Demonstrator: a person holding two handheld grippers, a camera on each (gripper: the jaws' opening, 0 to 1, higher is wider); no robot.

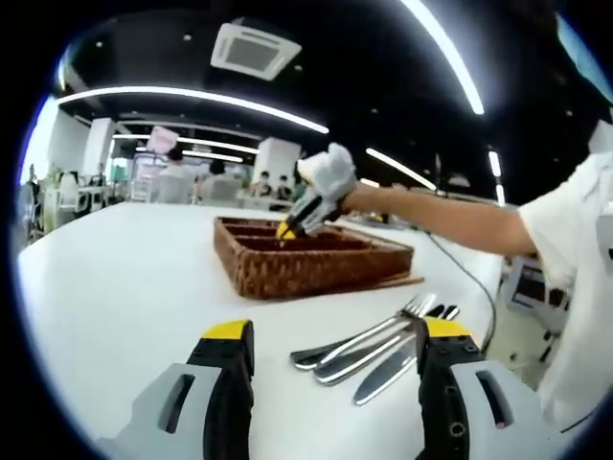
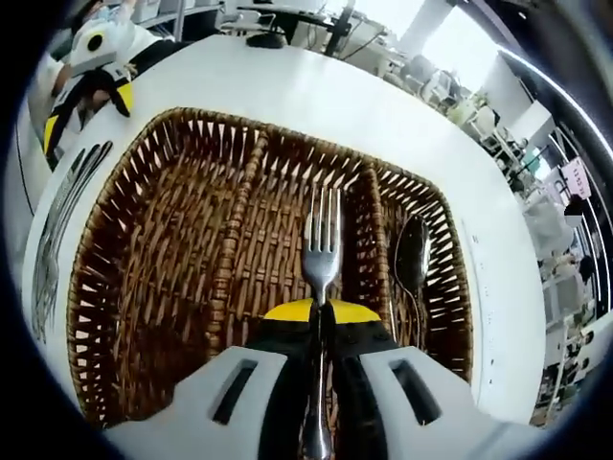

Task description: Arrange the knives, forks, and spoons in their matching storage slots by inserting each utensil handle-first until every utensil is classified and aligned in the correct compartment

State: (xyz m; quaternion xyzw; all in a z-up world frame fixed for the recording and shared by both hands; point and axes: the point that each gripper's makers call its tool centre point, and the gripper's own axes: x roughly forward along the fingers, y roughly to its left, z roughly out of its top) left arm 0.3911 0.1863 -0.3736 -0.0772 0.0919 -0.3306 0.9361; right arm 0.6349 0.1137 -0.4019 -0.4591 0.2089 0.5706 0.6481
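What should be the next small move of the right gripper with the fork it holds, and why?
Probably lower the fork into the middle compartment of the wicker tray and then open the jaws. The right gripper is shut on the fork's handle, right above that compartment, which looks free; a spoon already lies in the neighbouring slot. More utensils wait on the table near the open left gripper.

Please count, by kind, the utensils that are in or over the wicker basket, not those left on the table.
Fork: 1, gripped by the right tongs over the middle compartment of the wicker basket.
Spoon: 1, lying in the end compartment beside it.
Knife: 0.
Total: 2.
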